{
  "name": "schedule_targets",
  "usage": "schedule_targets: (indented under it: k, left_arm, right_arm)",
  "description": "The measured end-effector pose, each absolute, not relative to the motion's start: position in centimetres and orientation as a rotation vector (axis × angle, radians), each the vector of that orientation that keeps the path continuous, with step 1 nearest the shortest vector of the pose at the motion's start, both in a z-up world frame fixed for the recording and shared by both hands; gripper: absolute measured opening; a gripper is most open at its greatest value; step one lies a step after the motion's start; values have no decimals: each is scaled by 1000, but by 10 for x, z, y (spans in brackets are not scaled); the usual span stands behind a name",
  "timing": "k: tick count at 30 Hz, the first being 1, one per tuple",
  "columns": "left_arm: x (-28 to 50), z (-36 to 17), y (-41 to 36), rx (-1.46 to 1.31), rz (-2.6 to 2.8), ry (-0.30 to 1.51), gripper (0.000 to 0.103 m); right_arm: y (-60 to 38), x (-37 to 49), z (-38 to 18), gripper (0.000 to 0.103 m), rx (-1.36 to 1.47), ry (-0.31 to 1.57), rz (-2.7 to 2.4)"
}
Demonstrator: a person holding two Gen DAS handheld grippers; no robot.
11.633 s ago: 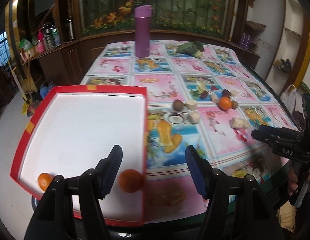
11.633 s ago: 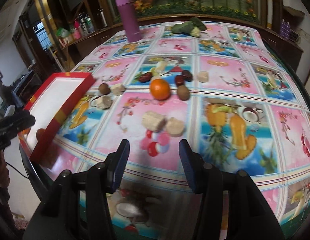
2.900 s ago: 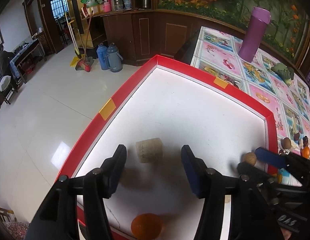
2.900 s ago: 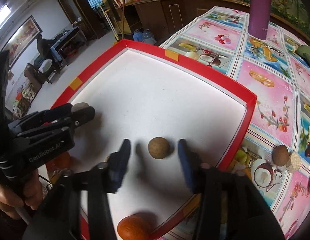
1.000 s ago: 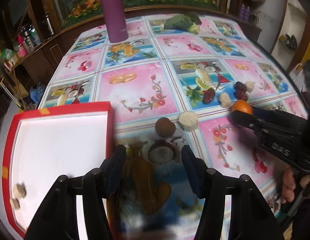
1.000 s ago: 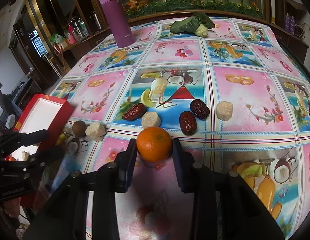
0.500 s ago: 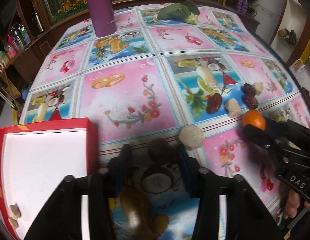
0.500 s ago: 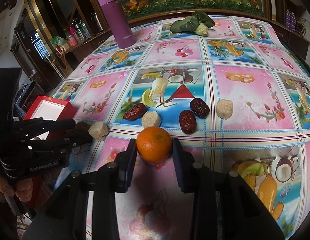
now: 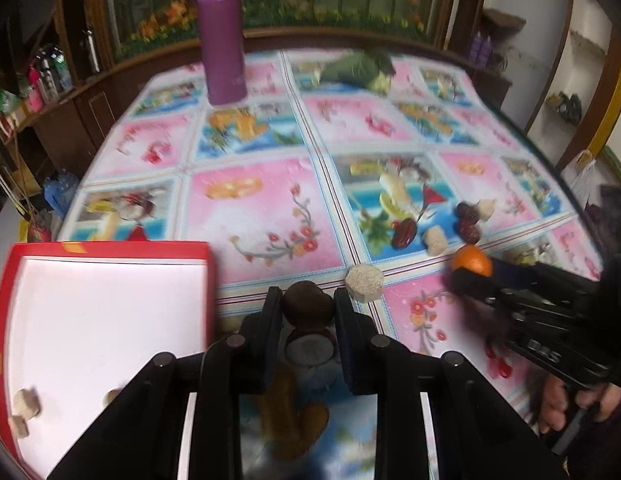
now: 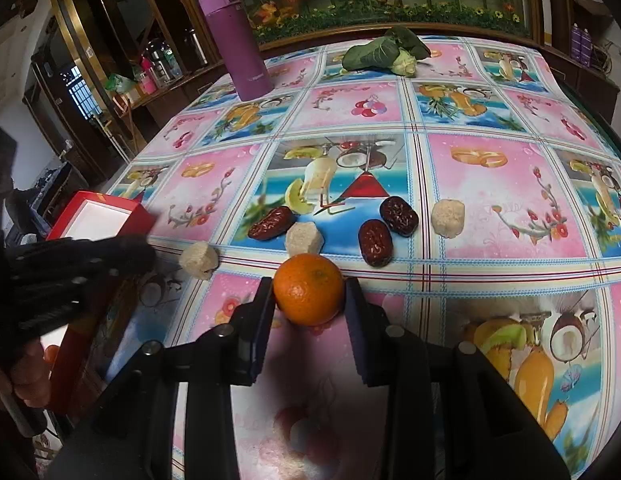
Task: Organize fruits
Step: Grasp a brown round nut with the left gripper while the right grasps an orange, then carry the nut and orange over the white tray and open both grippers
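Observation:
My left gripper point(image 9: 306, 306) is shut on a round brown fruit point(image 9: 308, 304) just above the patterned tablecloth, to the right of the red tray point(image 9: 208, 280). My right gripper point(image 10: 309, 294) is shut on an orange point(image 10: 309, 294); the orange also shows in the left wrist view point(image 9: 470, 261). Three red dates point(image 10: 270, 223) point(image 10: 375, 242) point(image 10: 399, 210) and beige fruit chunks point(image 10: 303, 238) point(image 10: 199, 260) point(image 10: 448, 211) lie on the cloth beyond the orange. A beige chunk point(image 9: 365, 281) lies right of the brown fruit. Small beige pieces point(image 9: 26, 404) lie in the tray's near left corner.
A purple flask point(image 10: 235, 40) stands at the far left of the table. A leafy green vegetable point(image 10: 384, 54) lies at the far middle. The table edge runs down the right side. Wooden cabinets and a flower mural are behind.
My left gripper has closed on the brown fruit and the view has lifted slightly. My right gripper stays shut on the orange, almost still.

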State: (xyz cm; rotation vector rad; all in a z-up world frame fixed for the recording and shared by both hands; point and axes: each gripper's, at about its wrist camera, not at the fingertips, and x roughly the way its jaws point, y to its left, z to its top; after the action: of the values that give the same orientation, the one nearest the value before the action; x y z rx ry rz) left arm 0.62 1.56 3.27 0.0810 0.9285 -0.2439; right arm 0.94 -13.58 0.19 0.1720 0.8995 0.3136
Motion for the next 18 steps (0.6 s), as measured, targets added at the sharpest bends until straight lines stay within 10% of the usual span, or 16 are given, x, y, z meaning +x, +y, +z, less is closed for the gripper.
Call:
schedule_targets:
  k: [18]
  left_arm:
    - [-27,91,206,-54,89,776,25]
  right_arm:
    - [22,11,56,37,101,830,632]
